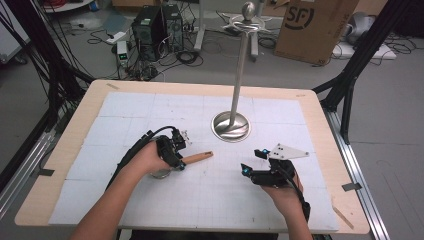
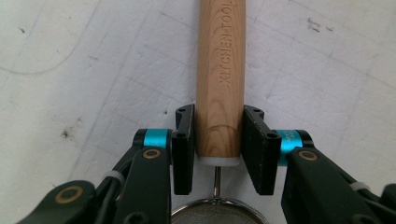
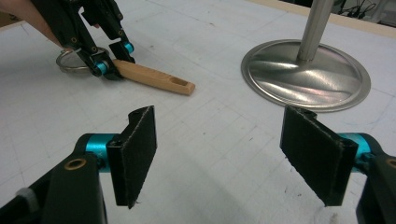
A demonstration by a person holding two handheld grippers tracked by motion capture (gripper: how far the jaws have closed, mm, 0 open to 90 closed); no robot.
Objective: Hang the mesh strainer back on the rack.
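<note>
A small metal strainer with a wooden handle (image 1: 198, 157) lies on the white mat, left of centre. My left gripper (image 1: 180, 163) is shut on that handle (image 2: 219, 70) close to the mesh bowl (image 2: 217, 212); both pads press its sides. The right gripper view shows the strainer's ring (image 3: 64, 64) behind the left gripper (image 3: 112, 63), and the handle (image 3: 156, 80) pointing toward the stand. My right gripper (image 1: 251, 162) hovers open at the right front with nothing between its jaws (image 3: 219, 154).
A tall metal stand with a round base (image 1: 230, 126) (image 3: 306, 74) and a hooked top (image 1: 248, 16) rises from the middle of the mat (image 1: 125, 112). The wooden table edge (image 1: 320, 115) frames the mat. On the floor beyond are computers (image 1: 155, 27) and a cardboard box (image 1: 312, 27).
</note>
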